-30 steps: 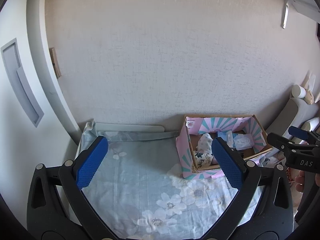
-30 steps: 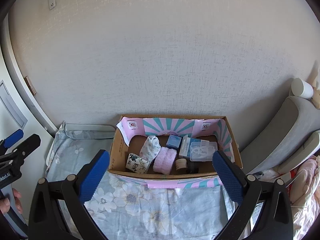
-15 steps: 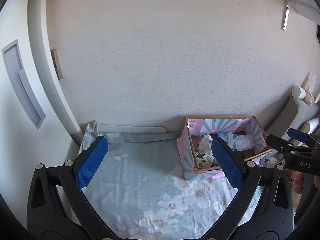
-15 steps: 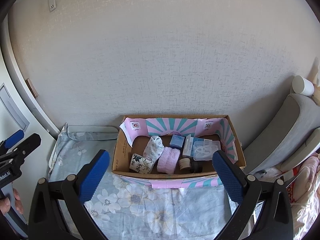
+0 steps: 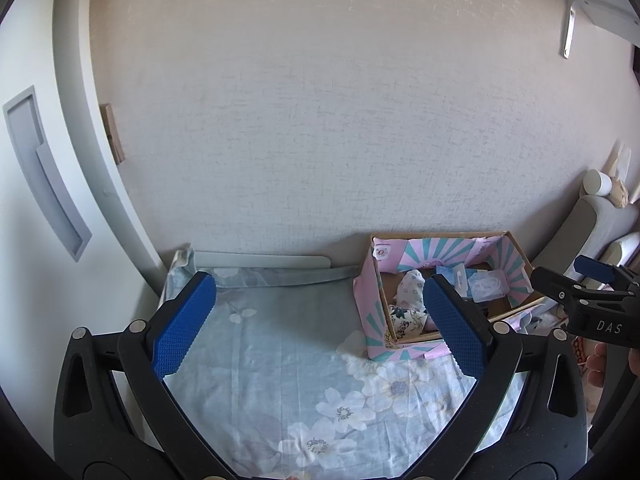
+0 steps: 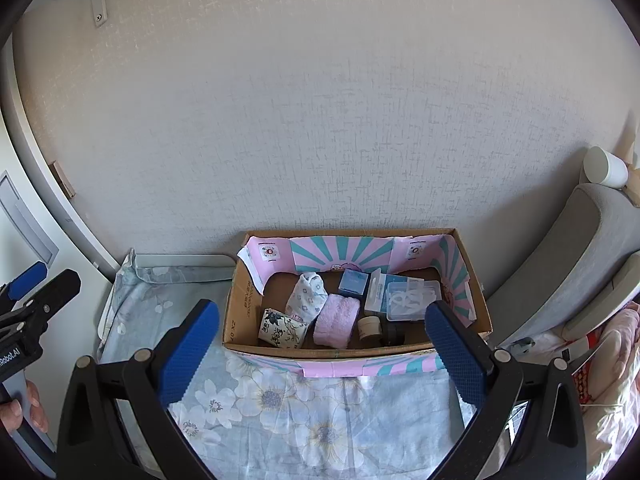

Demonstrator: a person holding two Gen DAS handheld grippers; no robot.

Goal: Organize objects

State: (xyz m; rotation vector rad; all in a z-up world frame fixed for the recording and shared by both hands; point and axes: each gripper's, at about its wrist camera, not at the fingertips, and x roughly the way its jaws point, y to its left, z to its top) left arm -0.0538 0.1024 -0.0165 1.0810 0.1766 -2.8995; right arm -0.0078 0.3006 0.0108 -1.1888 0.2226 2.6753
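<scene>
Above the floral sheet [image 6: 304, 412], both tools have backed off the box [image 6: 356, 350].

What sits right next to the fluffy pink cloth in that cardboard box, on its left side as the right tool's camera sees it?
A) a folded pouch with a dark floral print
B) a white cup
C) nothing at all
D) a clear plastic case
A: in the right wrist view the dark-print floral pouch lies at the near left of the box, right beside the pink cloth; the clear case is off to its right.
</scene>
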